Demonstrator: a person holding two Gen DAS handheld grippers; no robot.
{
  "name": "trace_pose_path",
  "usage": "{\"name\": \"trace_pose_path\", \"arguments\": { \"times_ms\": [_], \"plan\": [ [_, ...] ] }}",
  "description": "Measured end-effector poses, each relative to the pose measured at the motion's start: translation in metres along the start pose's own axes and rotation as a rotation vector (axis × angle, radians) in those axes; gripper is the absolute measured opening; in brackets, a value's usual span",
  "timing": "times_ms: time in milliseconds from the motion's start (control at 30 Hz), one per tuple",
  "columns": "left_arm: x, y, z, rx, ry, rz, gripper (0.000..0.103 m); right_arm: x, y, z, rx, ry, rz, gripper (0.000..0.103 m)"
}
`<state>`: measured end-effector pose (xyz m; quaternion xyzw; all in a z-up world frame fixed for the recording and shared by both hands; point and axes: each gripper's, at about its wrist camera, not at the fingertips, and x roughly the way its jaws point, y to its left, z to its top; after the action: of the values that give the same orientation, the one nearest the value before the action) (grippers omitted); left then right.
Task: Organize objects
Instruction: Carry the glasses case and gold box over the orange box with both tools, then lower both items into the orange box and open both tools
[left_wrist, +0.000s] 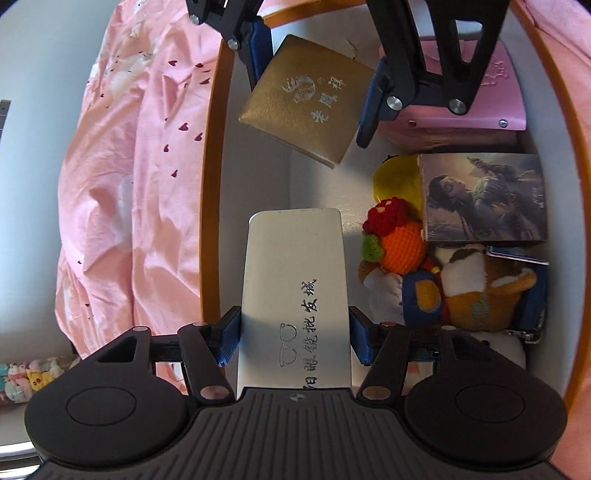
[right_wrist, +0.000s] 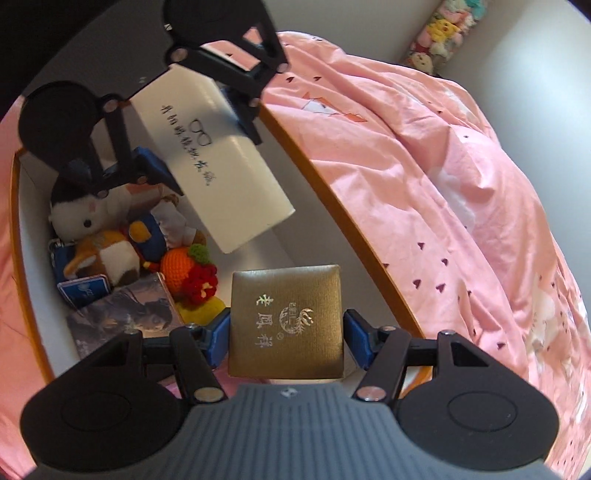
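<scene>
Clamped between the blue pads of the left gripper (left_wrist: 294, 341), a long white glasses case (left_wrist: 293, 295) points straight ahead of the claw, held across its narrow width so its length can be lowered into the bare lane of the white storage box (left_wrist: 255, 155) that runs forward of the fingers. Left of that claw, outside the orange rim, lies only the pink bedsheet (left_wrist: 129, 184). Ahead and slightly right, the right gripper (right_wrist: 286, 338) is closed on a gold jewellery box (right_wrist: 285, 325), tilted and hanging above the same open strip, so both pieces seem bound for the free side of the container. Right of the left claw the space is already packed: a crocheted orange toy (left_wrist: 399, 240), plush animals (left_wrist: 476, 288), a picture card box (left_wrist: 484, 197) and, beyond it, a pink case (left_wrist: 480, 96), which likely explains why both carried items stay to the left.
</scene>
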<state>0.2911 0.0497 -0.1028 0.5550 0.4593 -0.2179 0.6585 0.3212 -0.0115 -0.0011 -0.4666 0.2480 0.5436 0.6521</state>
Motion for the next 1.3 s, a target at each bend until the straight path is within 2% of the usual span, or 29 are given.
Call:
{"name": "trace_pose_path", "arguments": {
  "times_ms": [233,467,633,767,933,1300],
  "plan": [
    [0.024,0.0,-0.004,0.004,-0.013,-0.056,0.068,0.029,0.0,0.003,-0.113,0.026,0.048,0.065],
    [0.03,0.004,-0.011,0.001,-0.047,-0.089,0.069,0.043,0.001,0.001,-0.15,0.021,0.112,0.065],
    [0.029,0.001,-0.011,0.026,-0.051,-0.121,0.072,0.052,0.009,0.002,-0.222,0.036,0.117,0.065],
    [0.027,0.001,-0.01,0.035,-0.046,-0.097,0.072,0.054,0.012,0.002,-0.271,0.033,0.126,0.065],
    [0.021,0.008,-0.014,-0.007,-0.056,-0.078,0.07,0.056,0.017,0.001,-0.329,0.023,0.126,0.065],
    [0.018,0.003,-0.024,-0.035,-0.046,-0.076,0.07,0.051,0.022,0.002,-0.35,0.041,0.126,0.067]
  ]
}}
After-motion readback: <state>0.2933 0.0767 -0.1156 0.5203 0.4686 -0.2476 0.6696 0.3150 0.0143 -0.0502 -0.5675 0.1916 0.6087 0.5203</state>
